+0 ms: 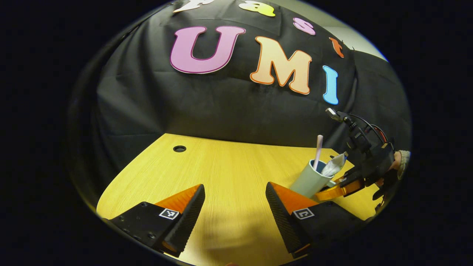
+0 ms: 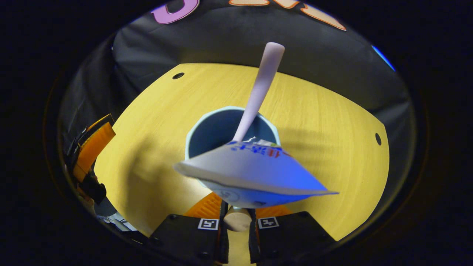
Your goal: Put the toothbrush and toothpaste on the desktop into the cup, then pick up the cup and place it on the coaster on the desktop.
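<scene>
The right gripper (image 2: pixel 236 221) clamps the cup's handle (image 2: pixel 237 219); the cup (image 2: pixel 218 129), holding toothbrush (image 2: pixel 258 92) and toothpaste (image 2: pixel 251 170), sits just beyond. Left gripper (image 1: pixel 234 210) gapes empty nearby.

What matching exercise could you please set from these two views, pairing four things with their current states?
Things:
1. toothbrush
2. toothpaste
3. left claw
4. cup

States:
a. open above the bare desktop
b. pale handle sticking up out of the cup
c. flat crimped end fanning over the cup's rim
d. held at its side by the right claw

Pairs: 1-b, 2-c, 3-a, 4-d.
</scene>
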`<move>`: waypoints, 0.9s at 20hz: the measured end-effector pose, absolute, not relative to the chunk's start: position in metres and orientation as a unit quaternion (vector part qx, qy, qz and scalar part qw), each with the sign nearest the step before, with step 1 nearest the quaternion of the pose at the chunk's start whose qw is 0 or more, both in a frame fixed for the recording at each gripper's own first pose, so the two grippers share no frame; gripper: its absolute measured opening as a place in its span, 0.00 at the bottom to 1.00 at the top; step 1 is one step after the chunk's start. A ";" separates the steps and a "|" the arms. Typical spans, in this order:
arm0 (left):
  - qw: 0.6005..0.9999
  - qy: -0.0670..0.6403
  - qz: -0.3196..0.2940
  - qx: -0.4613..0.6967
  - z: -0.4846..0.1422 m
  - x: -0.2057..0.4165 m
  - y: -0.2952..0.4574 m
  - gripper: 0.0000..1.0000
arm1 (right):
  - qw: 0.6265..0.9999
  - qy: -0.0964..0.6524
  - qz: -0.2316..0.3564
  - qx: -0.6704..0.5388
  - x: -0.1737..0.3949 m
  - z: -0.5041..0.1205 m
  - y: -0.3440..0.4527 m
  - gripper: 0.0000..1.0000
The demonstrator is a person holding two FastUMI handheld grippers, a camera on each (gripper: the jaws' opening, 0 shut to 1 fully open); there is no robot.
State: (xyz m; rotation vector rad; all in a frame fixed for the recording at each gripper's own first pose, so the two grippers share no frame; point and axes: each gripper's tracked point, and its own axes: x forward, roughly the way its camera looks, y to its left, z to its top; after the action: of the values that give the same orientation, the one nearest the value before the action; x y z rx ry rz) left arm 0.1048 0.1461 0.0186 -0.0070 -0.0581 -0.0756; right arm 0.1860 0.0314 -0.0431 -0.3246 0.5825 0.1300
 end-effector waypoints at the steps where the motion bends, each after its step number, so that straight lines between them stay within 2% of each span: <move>1: 0.999 -0.025 -0.035 -0.003 0.015 0.102 0.151 0.95 | 0.941 0.290 0.069 -0.159 0.185 -0.044 0.032 0.20; 2: 0.999 -0.024 -0.032 -0.003 0.014 0.101 0.155 0.95 | 0.939 0.294 0.072 -0.160 0.184 -0.045 0.031 0.24; 3: 0.999 -0.022 -0.028 -0.004 0.011 0.100 0.160 0.95 | 0.937 0.299 0.072 -0.164 0.184 -0.045 0.028 0.21; 5: 1.000 -0.019 -0.023 -0.009 0.008 0.097 0.168 0.95 | 0.933 0.307 0.069 -0.176 0.182 -0.044 0.027 0.24; 7: 1.000 -0.016 -0.018 -0.014 0.005 0.097 0.174 0.95 | 0.928 0.317 0.066 -0.182 0.180 -0.041 0.027 0.20; 8: 1.000 -0.016 -0.015 -0.014 0.006 0.096 0.176 0.95 | 0.927 0.319 0.066 -0.186 0.180 -0.040 0.027 0.24; 12: 1.000 -0.017 -0.012 -0.019 0.004 0.091 0.178 0.95 | 0.922 0.322 0.067 -0.202 0.180 -0.043 0.022 0.25; 18: 0.999 -0.015 -0.015 -0.025 0.003 0.083 0.173 0.95 | 0.940 0.288 0.086 -0.163 0.168 -0.016 0.033 0.40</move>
State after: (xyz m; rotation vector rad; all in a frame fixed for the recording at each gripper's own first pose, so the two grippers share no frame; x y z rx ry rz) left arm 0.0832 0.1725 0.0027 -0.0491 -0.0298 -0.0298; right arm 0.1677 0.0327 -0.0160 -0.3324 0.5882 0.1756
